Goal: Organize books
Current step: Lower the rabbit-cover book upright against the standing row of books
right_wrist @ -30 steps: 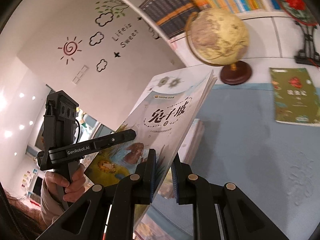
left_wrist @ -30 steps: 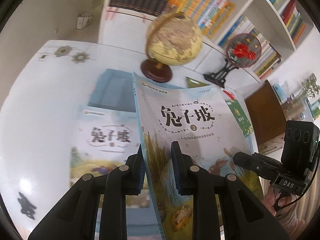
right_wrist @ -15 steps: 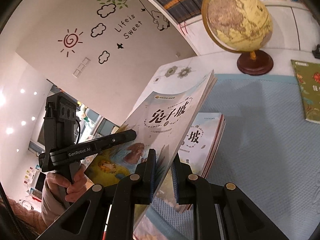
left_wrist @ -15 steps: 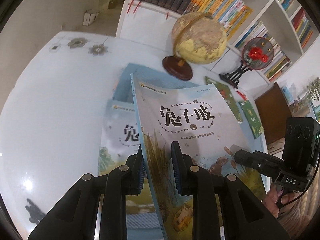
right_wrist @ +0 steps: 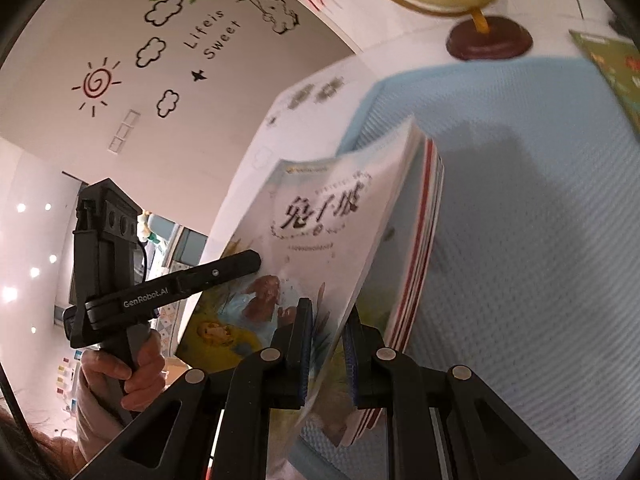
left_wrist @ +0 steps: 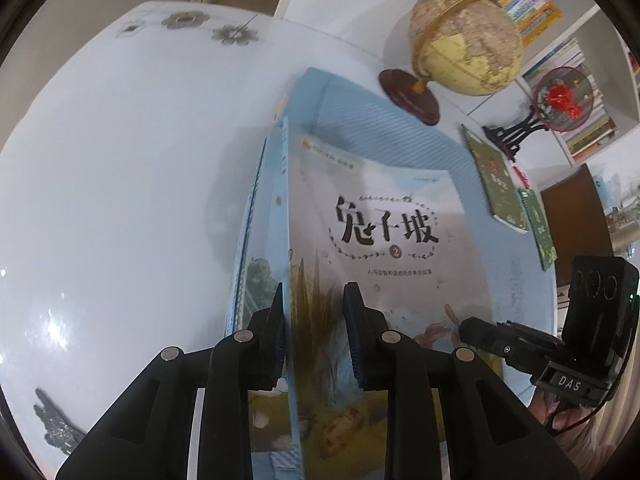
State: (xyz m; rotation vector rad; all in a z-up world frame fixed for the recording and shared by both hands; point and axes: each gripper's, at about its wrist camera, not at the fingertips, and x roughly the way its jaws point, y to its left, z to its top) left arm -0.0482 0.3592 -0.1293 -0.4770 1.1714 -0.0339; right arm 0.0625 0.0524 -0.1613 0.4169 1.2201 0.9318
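In the left wrist view the left gripper (left_wrist: 314, 340) clamps the pale book (left_wrist: 384, 240) by its lower edge, now low over the book stack (left_wrist: 256, 216), while in the right wrist view the right gripper (right_wrist: 326, 354) pinches that book's (right_wrist: 320, 232) opposite edge, closer to the blue mat (right_wrist: 540, 240) than before.

Bright indoor light, fisheye warp, motion blur.
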